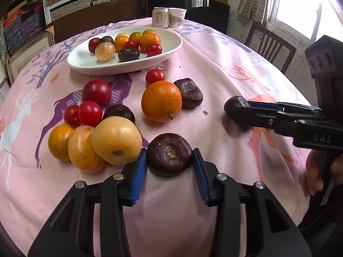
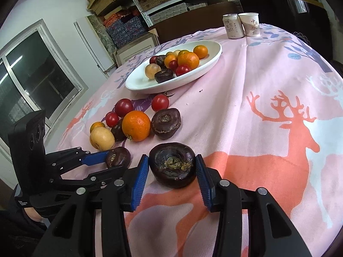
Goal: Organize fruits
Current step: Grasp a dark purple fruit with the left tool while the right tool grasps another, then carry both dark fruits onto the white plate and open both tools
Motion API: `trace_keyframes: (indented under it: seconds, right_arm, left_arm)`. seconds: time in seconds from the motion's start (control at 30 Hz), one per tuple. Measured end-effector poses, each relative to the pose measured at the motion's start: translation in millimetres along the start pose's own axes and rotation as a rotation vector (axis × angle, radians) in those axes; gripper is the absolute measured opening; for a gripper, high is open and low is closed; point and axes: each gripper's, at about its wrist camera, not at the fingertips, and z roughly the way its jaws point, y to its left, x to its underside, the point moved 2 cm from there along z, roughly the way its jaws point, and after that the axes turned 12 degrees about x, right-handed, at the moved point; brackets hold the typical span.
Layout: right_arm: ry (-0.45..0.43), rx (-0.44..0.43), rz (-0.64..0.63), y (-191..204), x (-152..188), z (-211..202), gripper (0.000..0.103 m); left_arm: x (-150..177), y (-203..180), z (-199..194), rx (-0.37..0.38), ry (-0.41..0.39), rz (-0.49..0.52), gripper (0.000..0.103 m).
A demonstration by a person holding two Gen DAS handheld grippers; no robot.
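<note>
In the left wrist view my left gripper (image 1: 170, 151) is shut on a dark purple water chestnut (image 1: 169, 160) that rests on the pink deer tablecloth (image 1: 214, 64); both blue pads press its sides. My right gripper (image 2: 172, 157) is shut on a second dark chestnut (image 2: 172, 167), also down on the cloth. Each gripper appears in the other's view: the right gripper (image 1: 244, 115) at the right, the left gripper (image 2: 115, 160) at the left. A white oval plate (image 1: 171, 49) behind holds several fruits. An orange (image 1: 161, 101) and another chestnut (image 1: 189, 92) lie loose between.
Yellow fruits (image 1: 116, 139) and cherry tomatoes (image 1: 90, 113) crowd just left of my left gripper. A drink can (image 1: 160, 17) and paper cup (image 1: 176, 17) stand at the table's far edge. Chairs and shelves ring the table. A hand (image 1: 315, 171) grips the right tool.
</note>
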Motion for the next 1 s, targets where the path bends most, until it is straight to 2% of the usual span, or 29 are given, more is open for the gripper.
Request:
trace_keyframes:
  seconds: [0.4, 0.57, 0.7, 1.0]
  right_arm:
    - [-0.036, 0.000, -0.011, 2, 1, -6, 0.045]
    - [-0.053, -0.006, -0.006, 1, 2, -10, 0.045]
    - [-0.057, -0.006, -0.004, 1, 2, -11, 0.045]
    - [-0.073, -0.011, 0.026, -5, -1, -16, 0.045]
  left_arm:
    - [-4, -2, 2, 0.001, -0.003, -0.005, 0.042]
    - [-6, -8, -10, 0.015, -0.063, 0.022, 0.041]
    - [-8, -4, -30, 0.037, -0.127, 0.001, 0.041]
    - [-2, 6, -59, 0.020, -0.181, -0.019, 0.041]
